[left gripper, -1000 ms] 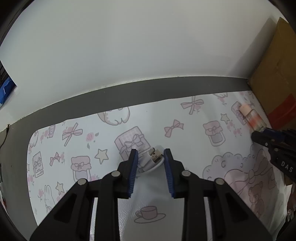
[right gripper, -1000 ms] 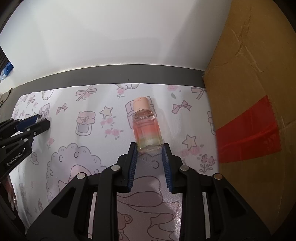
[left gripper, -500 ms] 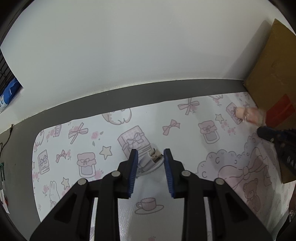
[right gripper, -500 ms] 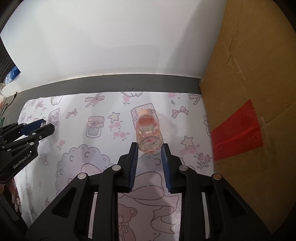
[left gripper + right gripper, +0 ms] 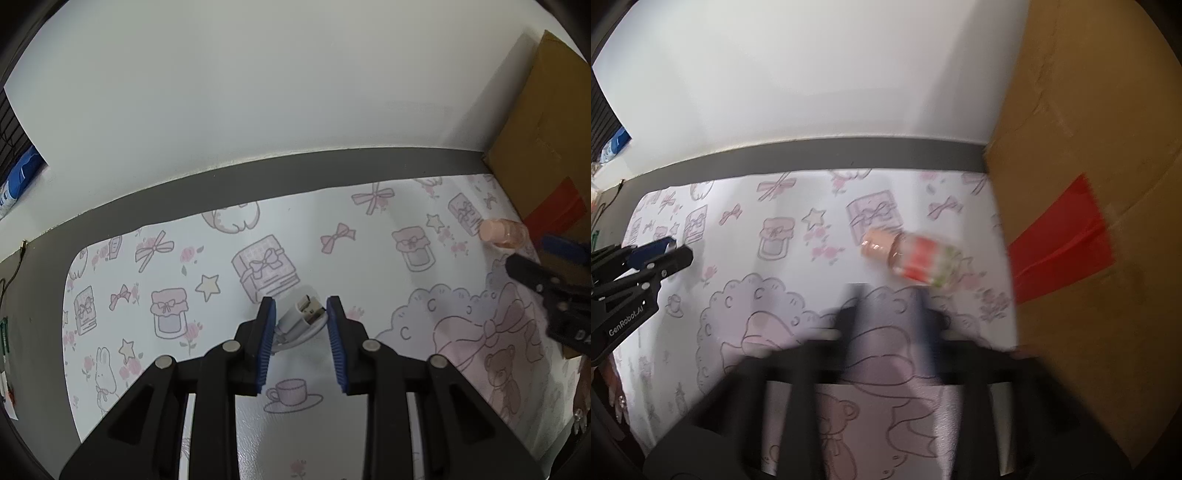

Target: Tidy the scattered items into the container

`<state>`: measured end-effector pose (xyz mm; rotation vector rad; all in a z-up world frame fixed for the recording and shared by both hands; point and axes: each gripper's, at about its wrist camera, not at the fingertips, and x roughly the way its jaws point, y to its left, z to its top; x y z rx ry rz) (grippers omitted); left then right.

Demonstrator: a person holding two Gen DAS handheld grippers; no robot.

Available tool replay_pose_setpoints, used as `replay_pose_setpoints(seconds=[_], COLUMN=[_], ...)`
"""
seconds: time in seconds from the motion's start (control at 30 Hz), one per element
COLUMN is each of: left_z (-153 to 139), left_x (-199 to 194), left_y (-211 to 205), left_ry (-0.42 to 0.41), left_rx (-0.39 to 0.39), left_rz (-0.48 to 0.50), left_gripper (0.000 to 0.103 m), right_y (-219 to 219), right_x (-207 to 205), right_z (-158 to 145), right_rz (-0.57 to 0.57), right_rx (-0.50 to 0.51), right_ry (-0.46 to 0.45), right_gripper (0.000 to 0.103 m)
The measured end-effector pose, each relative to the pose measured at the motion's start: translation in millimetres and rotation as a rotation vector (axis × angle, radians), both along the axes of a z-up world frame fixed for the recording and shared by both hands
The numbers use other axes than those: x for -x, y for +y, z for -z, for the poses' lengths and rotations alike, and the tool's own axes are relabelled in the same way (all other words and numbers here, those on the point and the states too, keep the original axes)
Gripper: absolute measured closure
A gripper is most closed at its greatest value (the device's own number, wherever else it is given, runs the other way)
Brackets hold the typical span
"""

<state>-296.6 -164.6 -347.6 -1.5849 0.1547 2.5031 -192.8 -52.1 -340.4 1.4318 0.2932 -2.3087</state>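
My left gripper (image 5: 300, 317) is shut on a coiled white USB cable (image 5: 301, 319) and holds it above the patterned mat (image 5: 184, 266). A small clear bottle with a pink cap (image 5: 916, 258) lies on its side on the mat, just ahead of and right of my right gripper (image 5: 886, 295). It is free of the jaws, which stand apart with nothing between them. The right wrist view is blurred by motion. The bottle also shows far right in the left wrist view (image 5: 504, 232). The brown cardboard box (image 5: 1089, 184) with red tape stands at the right.
A white wall and a grey strip (image 5: 295, 173) run behind the mat. The left gripper shows at the left edge of the right wrist view (image 5: 639, 269). The right gripper shows at the right of the left wrist view (image 5: 546, 280). A blue item (image 5: 20, 173) lies far left.
The bottle has slipped out of my right gripper and now lies on its side on the mat. My left gripper has lifted and pulled back with the cable.
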Motion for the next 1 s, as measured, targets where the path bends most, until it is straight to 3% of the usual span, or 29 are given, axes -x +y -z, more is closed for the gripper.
replay_pose_setpoints(seconds=[0.33,0.53,0.6,0.77,0.8,0.83,1.0], left_z=[7,9,9,12,12,11,13], left_x=[6,10,10,13,13,13,15], left_y=[5,4,3,10,10,9,13], left_ry=[-0.023,-0.024,-0.024,-0.023,-0.022,-0.022,-0.024], left_rx=[-0.007,-0.011,-0.012,-0.011,-0.011,-0.011,-0.01], left_rz=[-0.008,-0.014,-0.013,-0.015,-0.015,-0.014,-0.013], left_gripper=[0.075,0.075,0.075,0.075,0.075,0.075,0.075], right_y=[-15,-16,-12,-8,-7,-6,-6], right_x=[11,28,30,32,32,32,37], right_z=[2,20,23,22,21,20,23], right_rz=[-0.056,-0.039,-0.014,0.031,0.035,0.037,0.031], right_rx=[-0.046,-0.078,-0.042,-0.011,-0.01,-0.008,-0.007], right_ry=[0.063,0.007,-0.01,-0.013,-0.01,-0.009,-0.012], right_gripper=[0.021,0.021,0.021,0.026,0.035,0.037,0.037])
